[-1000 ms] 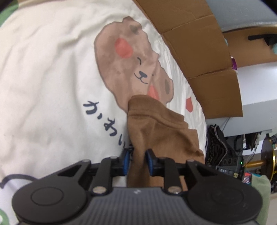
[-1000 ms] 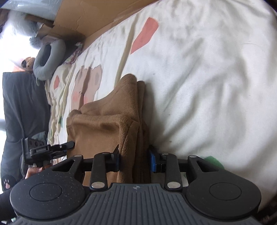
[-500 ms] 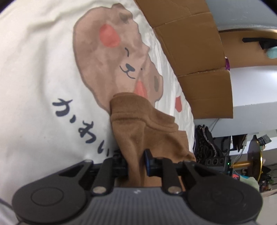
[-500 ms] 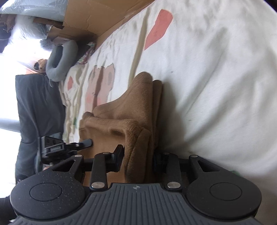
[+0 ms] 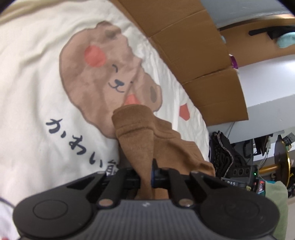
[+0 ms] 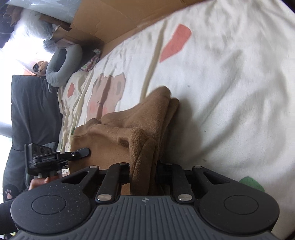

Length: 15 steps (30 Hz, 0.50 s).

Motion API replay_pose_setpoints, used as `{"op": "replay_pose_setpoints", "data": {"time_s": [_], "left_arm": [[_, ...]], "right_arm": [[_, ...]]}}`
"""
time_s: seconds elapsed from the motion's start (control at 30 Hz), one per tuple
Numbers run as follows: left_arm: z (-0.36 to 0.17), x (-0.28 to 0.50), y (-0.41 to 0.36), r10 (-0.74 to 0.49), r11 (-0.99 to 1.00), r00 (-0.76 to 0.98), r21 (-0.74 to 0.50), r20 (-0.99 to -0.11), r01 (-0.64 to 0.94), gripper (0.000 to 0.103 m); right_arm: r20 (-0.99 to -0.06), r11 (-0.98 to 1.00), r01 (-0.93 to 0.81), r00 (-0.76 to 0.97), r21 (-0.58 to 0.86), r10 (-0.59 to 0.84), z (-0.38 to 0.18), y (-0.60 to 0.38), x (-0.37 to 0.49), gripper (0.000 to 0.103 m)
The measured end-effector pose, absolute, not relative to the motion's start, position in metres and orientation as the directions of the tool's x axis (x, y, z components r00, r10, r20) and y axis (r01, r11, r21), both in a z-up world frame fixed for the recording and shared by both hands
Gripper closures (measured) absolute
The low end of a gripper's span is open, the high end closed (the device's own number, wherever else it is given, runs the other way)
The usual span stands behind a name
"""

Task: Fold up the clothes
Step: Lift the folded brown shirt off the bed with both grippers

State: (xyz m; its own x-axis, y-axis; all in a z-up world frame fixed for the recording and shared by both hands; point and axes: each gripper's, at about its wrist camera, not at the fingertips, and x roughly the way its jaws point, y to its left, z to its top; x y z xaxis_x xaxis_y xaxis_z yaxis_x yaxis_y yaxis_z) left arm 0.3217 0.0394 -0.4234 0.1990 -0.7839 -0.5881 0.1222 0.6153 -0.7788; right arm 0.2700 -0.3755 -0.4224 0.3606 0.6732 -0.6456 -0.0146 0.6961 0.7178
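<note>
Both tongs — left [image 5: 146, 175], right [image 6: 142, 175] — clamp the soft brown fleece garment [image 6: 129, 133], mid-fold over the cartoon-bear bedsheet [image 5: 36, 92]; next, lay it flat.

A home bedroom: a bear-print bedsheet [image 5: 36, 77], a neck pillow [image 6: 62, 68] and cardboard boxes [image 5: 193, 46].

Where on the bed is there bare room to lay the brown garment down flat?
Widest open sheet: right of the brown garment in the right wrist view, between it and the cardboard. In the left view, the stretch left of the printed writing is bare too. Crowded: the grey pillow end, and around the left gripper and right gripper.
</note>
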Motion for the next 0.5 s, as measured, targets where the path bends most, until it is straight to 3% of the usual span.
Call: {"op": "replay_pose_setpoints", "data": {"time_s": [0.5], "left_arm": [[-0.323,0.285,0.026,-0.712,0.7,0.258,-0.686,-0.653,0.197,0.097]], "right_arm": [[-0.685,0.794,-0.065,0.467,0.604,0.559,-0.329,-0.364,0.224,0.089]]}}
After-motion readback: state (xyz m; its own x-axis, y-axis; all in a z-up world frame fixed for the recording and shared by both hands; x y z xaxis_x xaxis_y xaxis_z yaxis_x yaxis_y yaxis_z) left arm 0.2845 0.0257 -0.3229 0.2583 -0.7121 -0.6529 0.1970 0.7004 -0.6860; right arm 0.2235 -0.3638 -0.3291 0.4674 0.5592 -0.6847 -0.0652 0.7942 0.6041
